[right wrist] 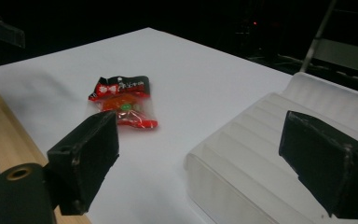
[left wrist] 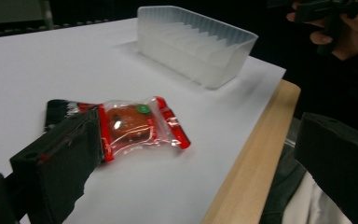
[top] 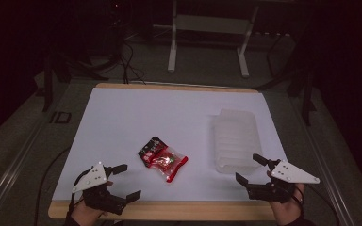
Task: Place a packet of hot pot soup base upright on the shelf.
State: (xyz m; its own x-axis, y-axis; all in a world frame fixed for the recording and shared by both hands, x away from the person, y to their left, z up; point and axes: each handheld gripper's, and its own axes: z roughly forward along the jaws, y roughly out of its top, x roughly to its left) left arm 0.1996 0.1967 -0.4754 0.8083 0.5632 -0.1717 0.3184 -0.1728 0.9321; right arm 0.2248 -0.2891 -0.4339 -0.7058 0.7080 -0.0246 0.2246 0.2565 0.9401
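Dim, dark surroundings; only the white table sheet (top: 136, 117) is lit, with soft, slightly blurred detail.

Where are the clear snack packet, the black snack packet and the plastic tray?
clear snack packet (top: 169, 162), high view, its middle.
black snack packet (top: 149, 148), high view, its visible top.
plastic tray (top: 235, 140), high view, its ribbed floor.

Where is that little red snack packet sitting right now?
In the high view the red snack packet lies flat near the middle of the white sheet, overlapping a dark packet, left of the clear plastic tray.
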